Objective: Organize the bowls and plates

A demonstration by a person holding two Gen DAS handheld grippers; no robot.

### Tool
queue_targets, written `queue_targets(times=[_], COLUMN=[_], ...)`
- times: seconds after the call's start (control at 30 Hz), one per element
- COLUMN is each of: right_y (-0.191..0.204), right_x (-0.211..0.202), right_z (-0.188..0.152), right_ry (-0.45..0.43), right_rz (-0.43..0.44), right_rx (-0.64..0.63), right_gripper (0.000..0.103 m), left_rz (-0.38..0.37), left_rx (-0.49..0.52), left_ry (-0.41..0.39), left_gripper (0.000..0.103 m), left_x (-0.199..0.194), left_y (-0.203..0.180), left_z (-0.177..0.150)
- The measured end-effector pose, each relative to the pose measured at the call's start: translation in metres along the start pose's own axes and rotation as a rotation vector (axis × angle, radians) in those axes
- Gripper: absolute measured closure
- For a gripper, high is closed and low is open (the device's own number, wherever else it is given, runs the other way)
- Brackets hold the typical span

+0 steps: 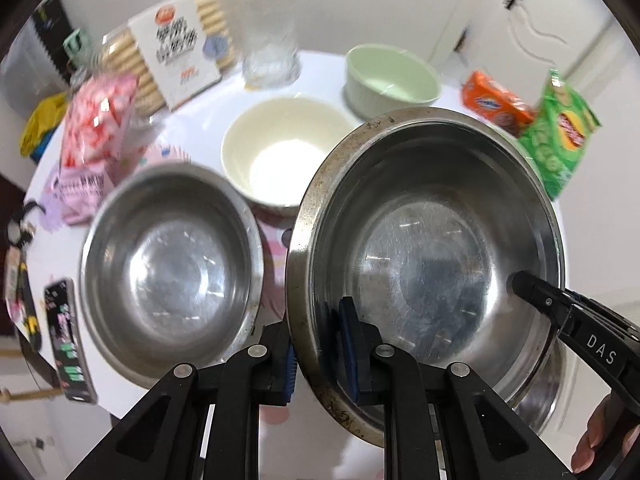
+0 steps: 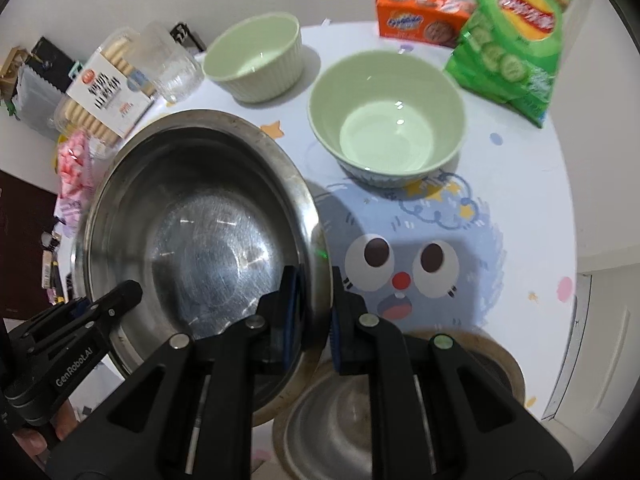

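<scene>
A large steel bowl (image 1: 432, 264) (image 2: 200, 240) hangs tilted above the table, held from both sides. My left gripper (image 1: 316, 344) is shut on its left rim, one pad inside and one outside. My right gripper (image 2: 316, 308) is shut on the opposite rim in the same way. A smaller steel bowl (image 1: 172, 272) sits left of it on the table, and a cream bowl (image 1: 284, 160) stands behind. A ribbed green bowl (image 1: 392, 76) (image 2: 256, 56) is at the back and a smooth green bowl (image 2: 388, 120) to the right. Another steel bowl (image 2: 344, 412) lies below my right gripper on a brown round base (image 2: 500, 364).
The round table (image 2: 520, 208) wears a cartoon-print cloth. At its back stand a biscuit pack (image 1: 176, 64), a clear glass (image 1: 272, 60), an orange biscuit box (image 2: 420, 20) and a green crisps bag (image 2: 512, 36). A pink sweets bag (image 1: 96, 120) and a phone (image 1: 68, 336) lie at the left edge.
</scene>
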State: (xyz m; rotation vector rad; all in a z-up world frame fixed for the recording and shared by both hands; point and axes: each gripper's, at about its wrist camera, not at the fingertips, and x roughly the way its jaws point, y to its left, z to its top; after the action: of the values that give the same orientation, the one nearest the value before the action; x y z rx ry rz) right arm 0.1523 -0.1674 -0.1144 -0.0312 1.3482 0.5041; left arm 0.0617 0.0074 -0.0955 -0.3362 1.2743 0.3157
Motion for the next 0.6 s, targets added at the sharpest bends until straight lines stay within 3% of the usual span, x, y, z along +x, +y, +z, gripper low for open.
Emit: queue_targets(times=[0.27, 0.6], right_y=[-0.018, -0.063], right_x=[-0.061, -0.083], right_z=[-0.043, -0.121], right_ry=[-0.086, -0.083], right_rz=[-0.06, -0.169], right_rx=[0.122, 0.367], right_gripper=[0.087, 0.087], left_rz=[-0.066, -0.139], left_rx=[0.192, 0.439], left_ry=[-0.018, 0.079], left_gripper=[0.084, 0.084], left_x=[-0.039, -0.017], left_y=[-0.038, -0.106], left_z=[-0.019, -0.069])
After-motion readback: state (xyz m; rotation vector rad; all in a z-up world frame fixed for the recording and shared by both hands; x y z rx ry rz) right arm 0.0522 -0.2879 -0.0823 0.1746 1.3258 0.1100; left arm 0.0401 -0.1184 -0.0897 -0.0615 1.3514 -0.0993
